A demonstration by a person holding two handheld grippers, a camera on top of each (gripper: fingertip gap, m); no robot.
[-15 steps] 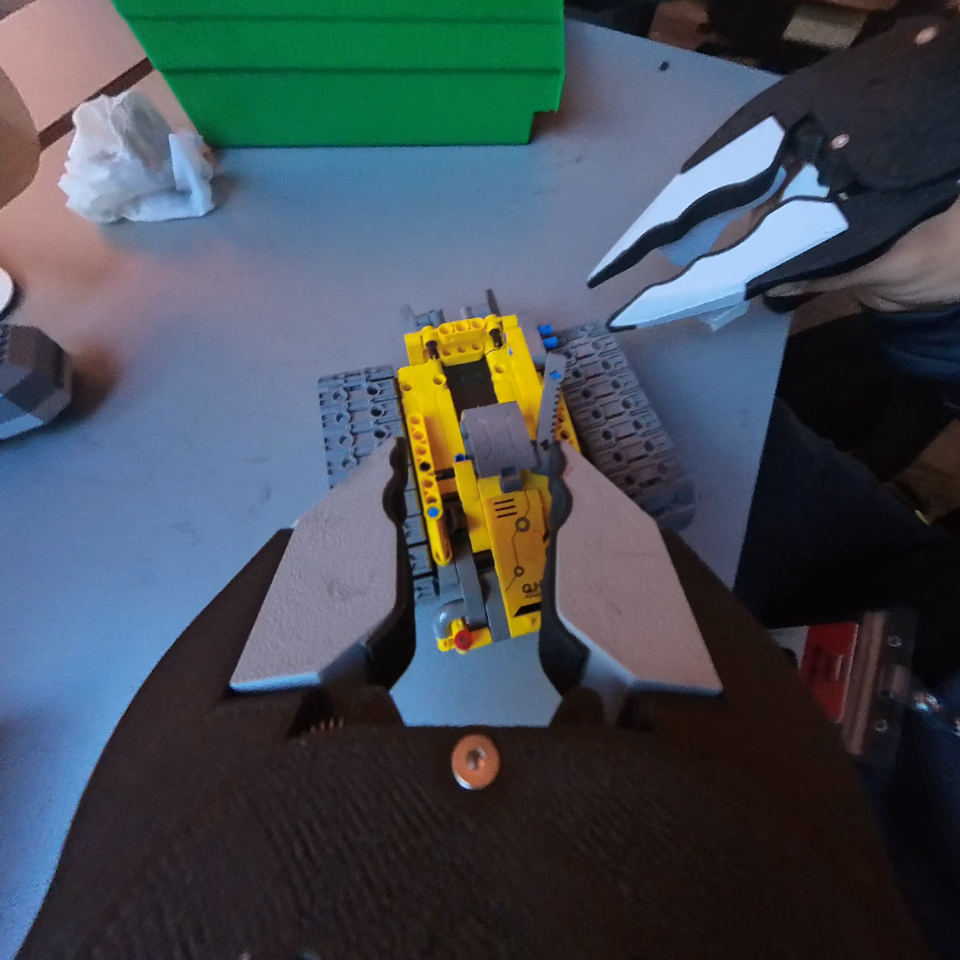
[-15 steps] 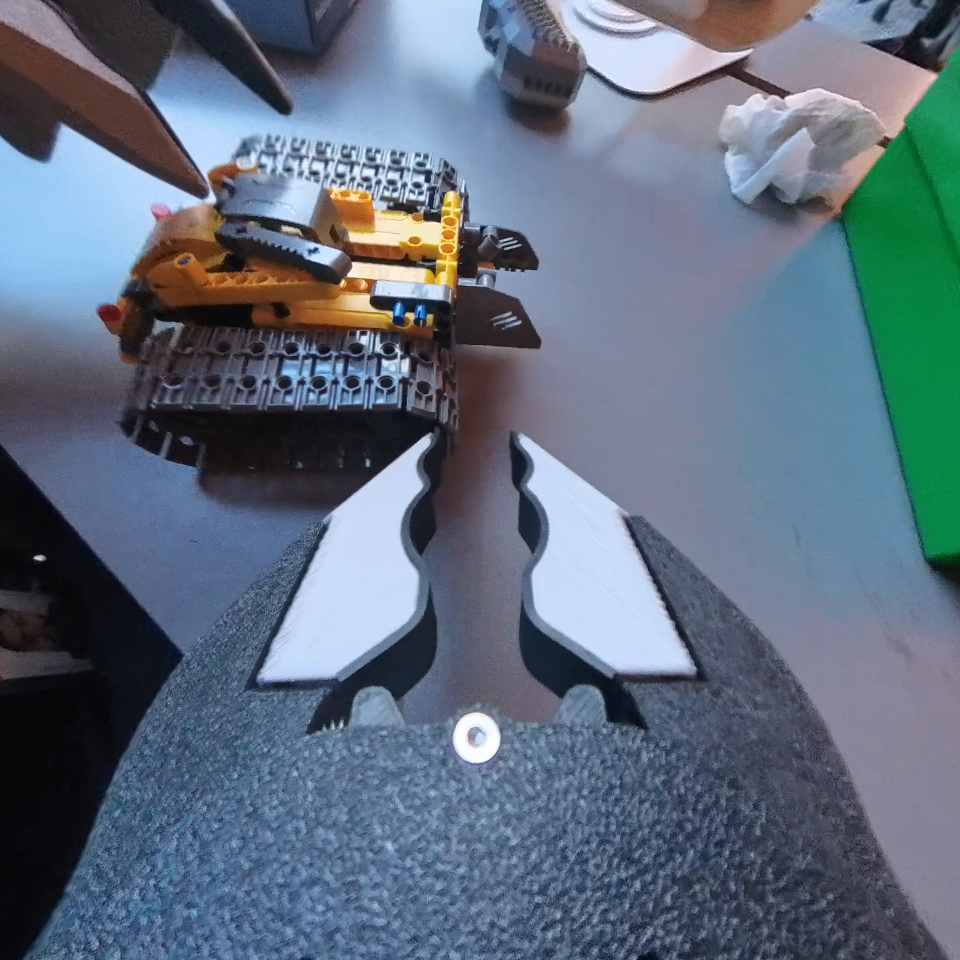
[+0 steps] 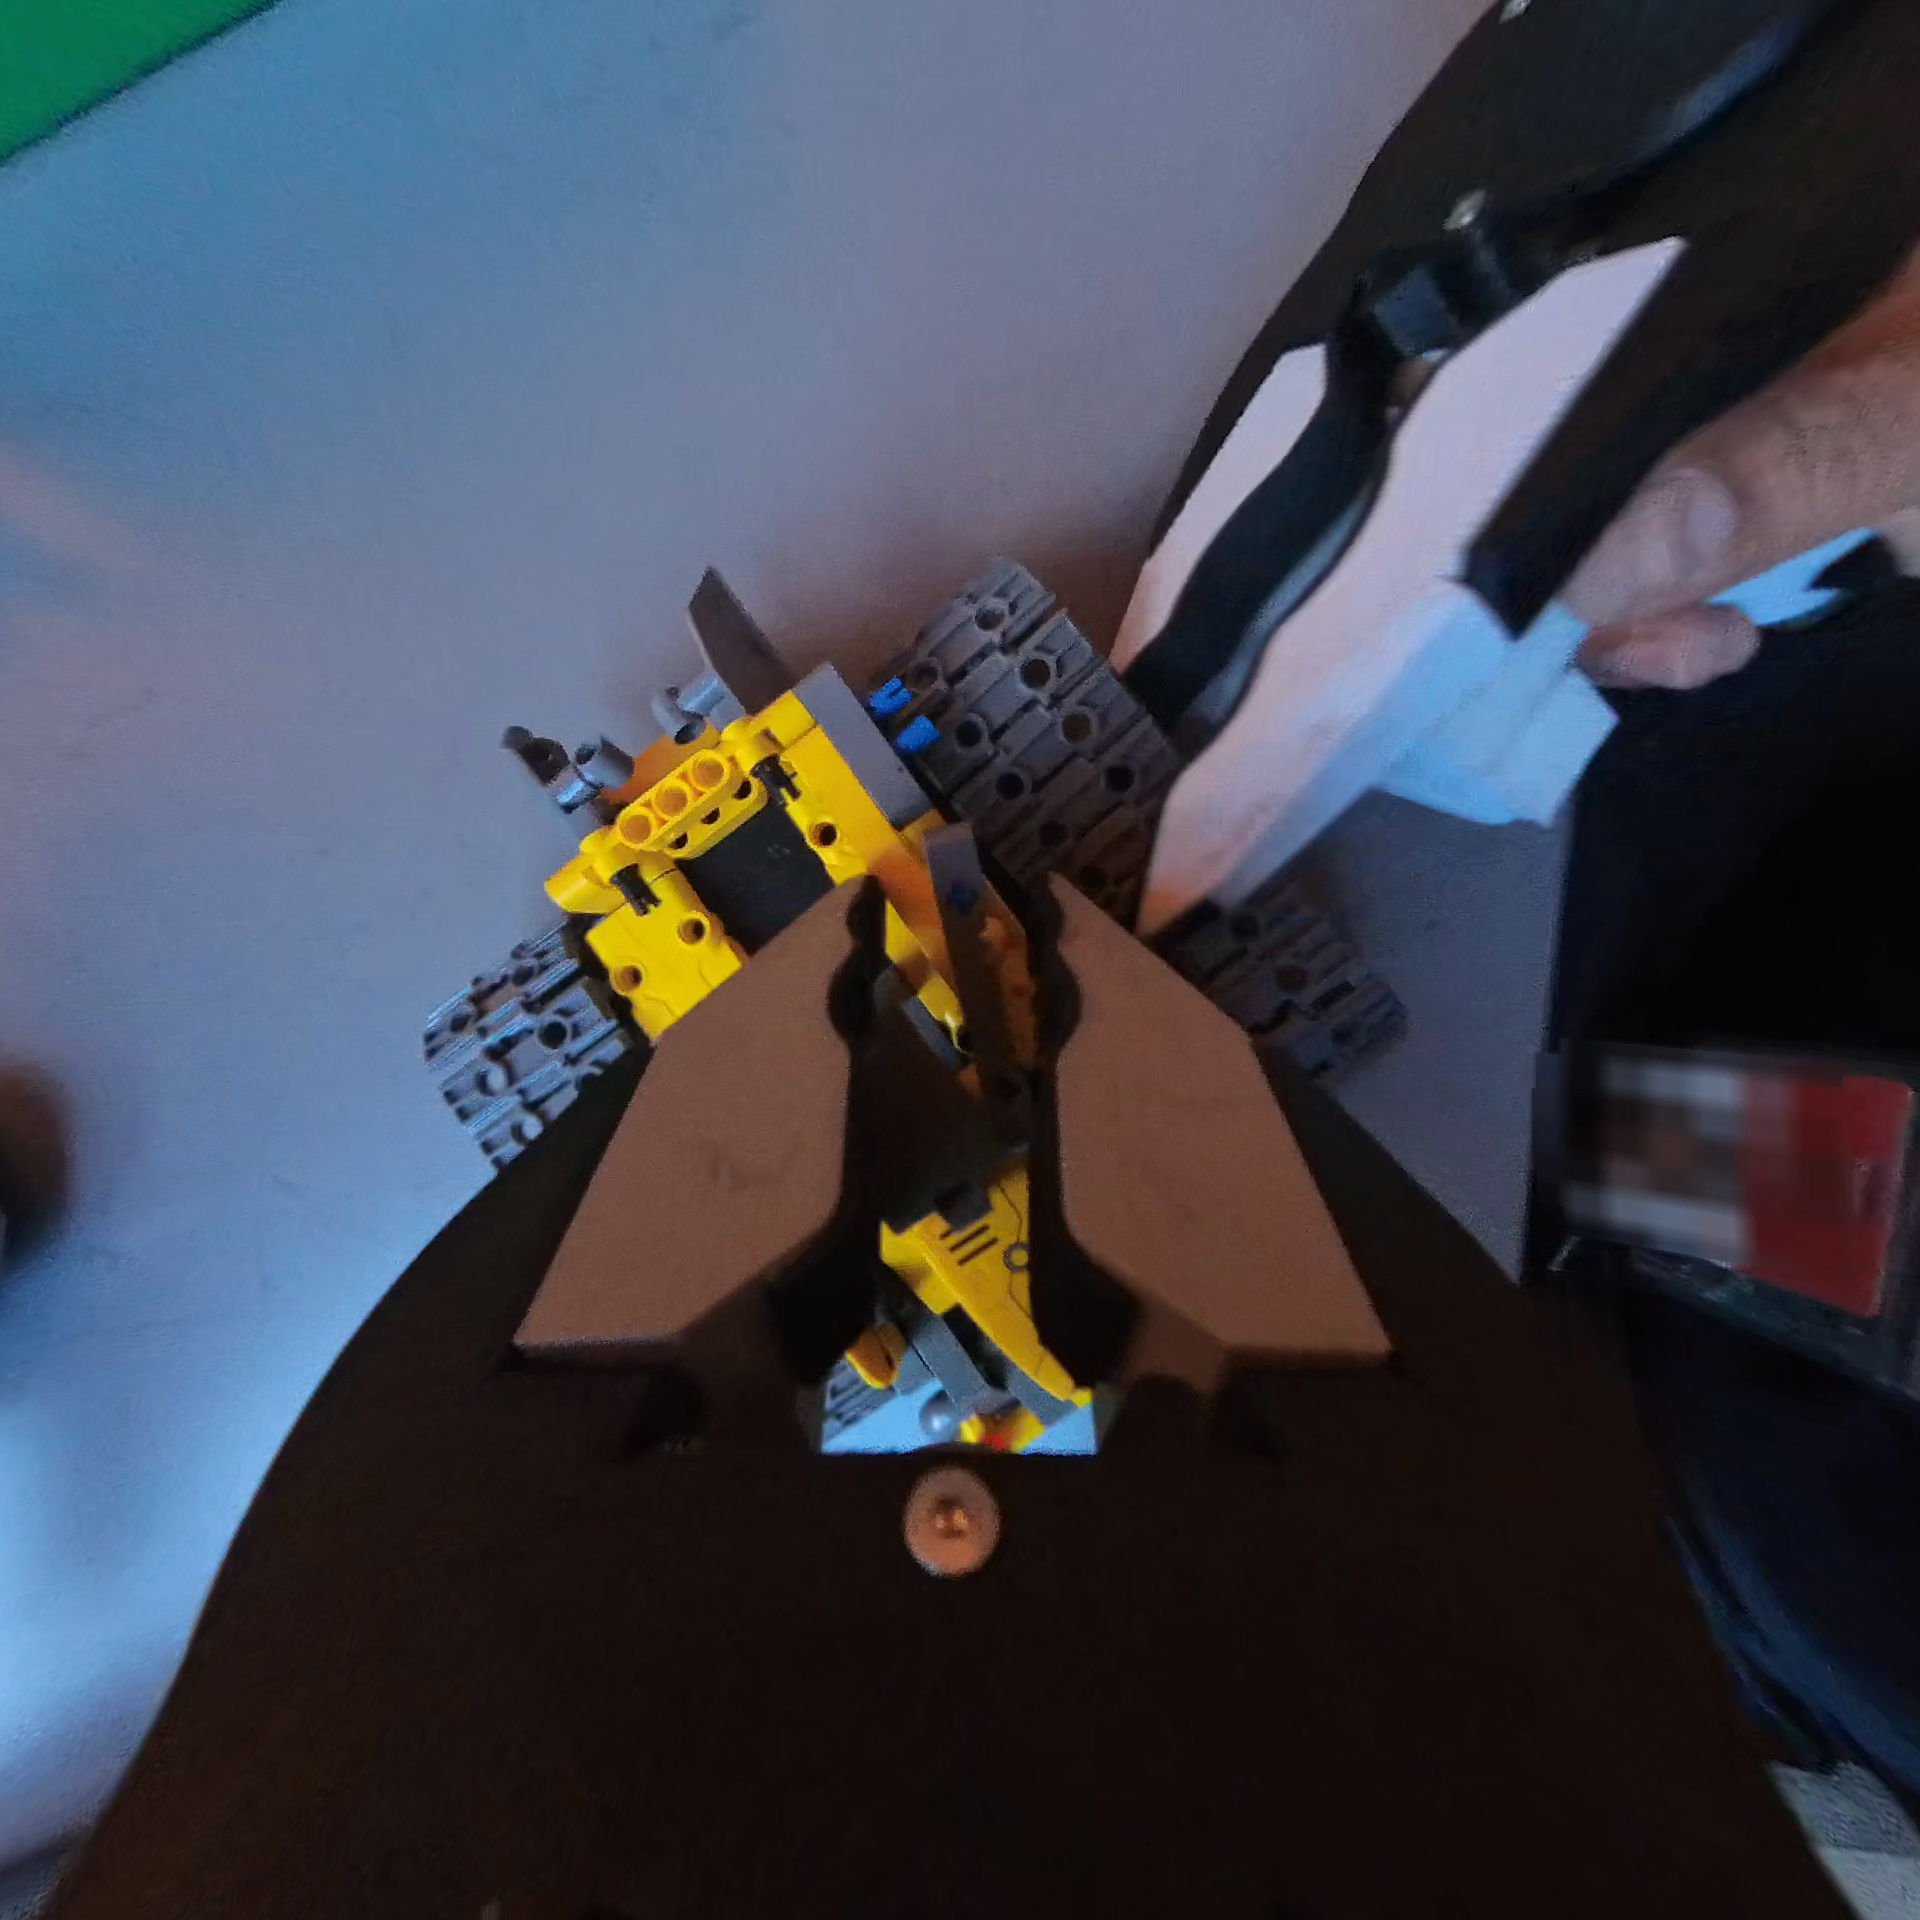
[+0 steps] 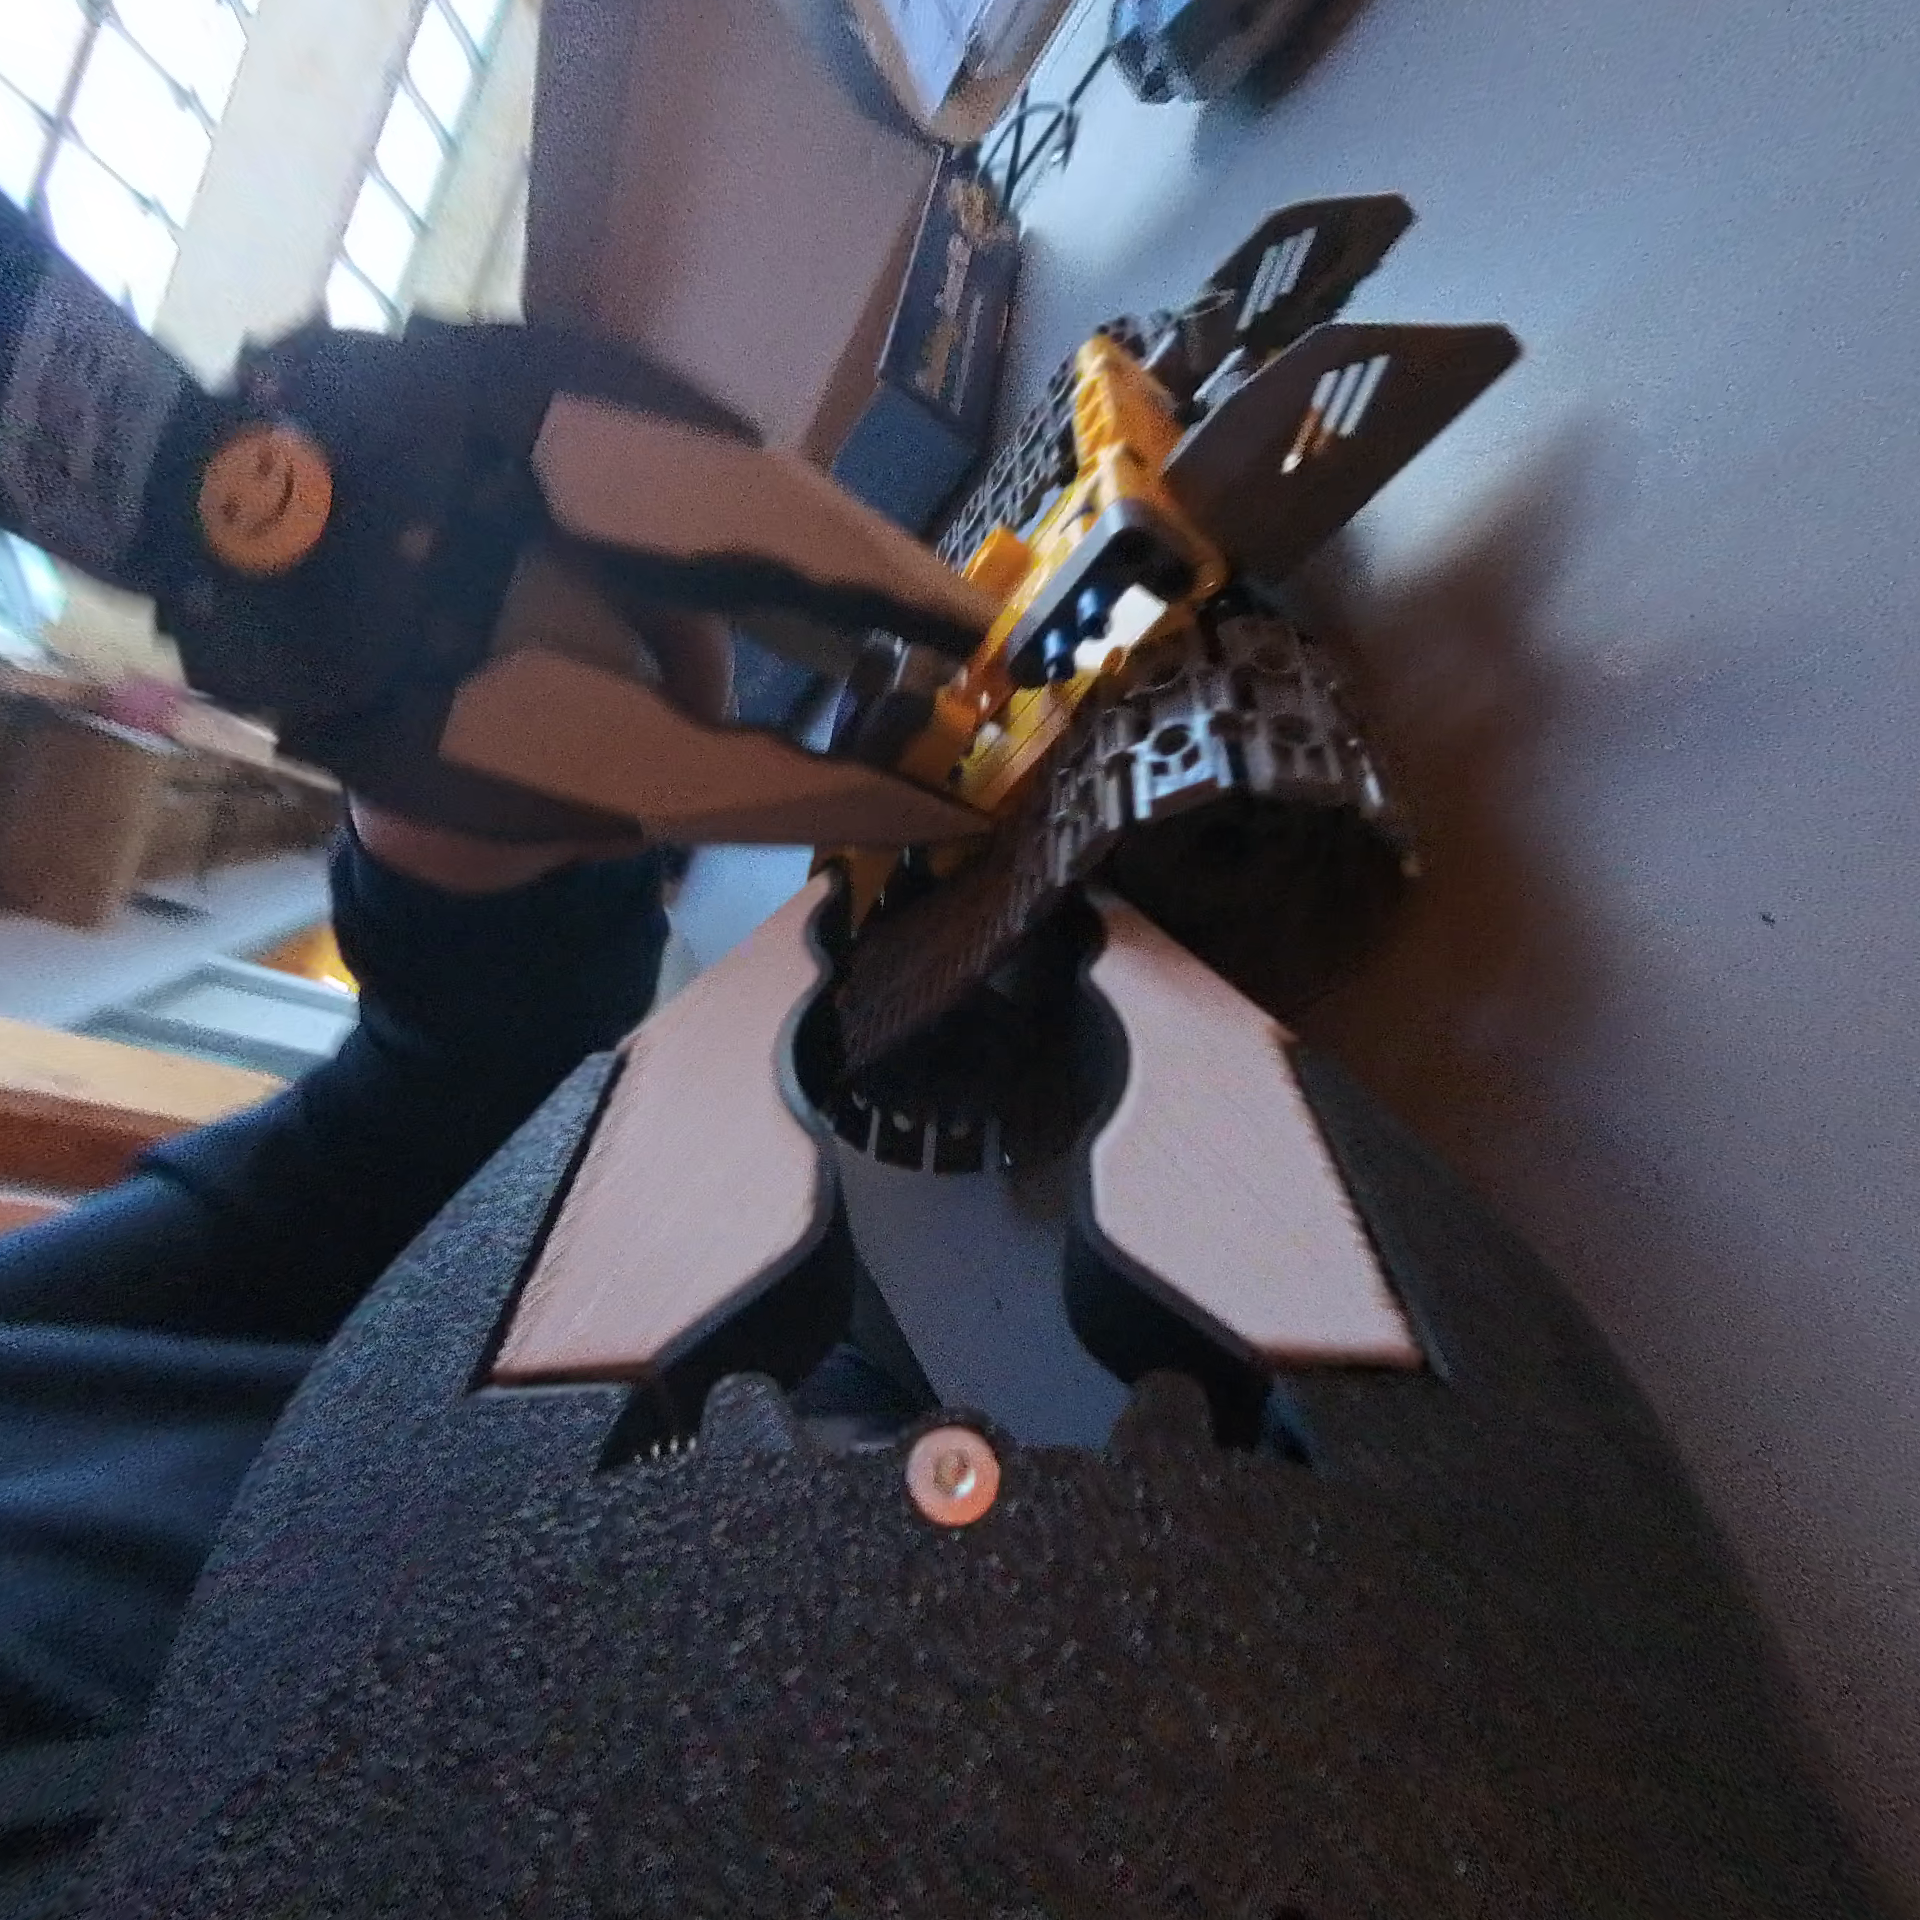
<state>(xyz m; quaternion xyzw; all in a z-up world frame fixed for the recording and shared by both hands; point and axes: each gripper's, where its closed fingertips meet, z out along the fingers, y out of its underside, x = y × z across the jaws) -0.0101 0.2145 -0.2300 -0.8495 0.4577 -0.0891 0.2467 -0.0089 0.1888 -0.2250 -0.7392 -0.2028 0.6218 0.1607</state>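
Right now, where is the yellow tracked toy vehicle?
The yellow tracked toy vehicle sits centre in both views on the grey table, its upper body between the left gripper fingers, its right-hand track between the right gripper fingers.

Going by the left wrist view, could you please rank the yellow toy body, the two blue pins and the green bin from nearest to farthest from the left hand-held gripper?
1. Yellow toy body: between the fingers of the left hand-held gripper.
2. Blue pins: just beyond the fingertips, on the toy's right side beside the grey track.
3. Green bin: far upper-left corner, across the table.
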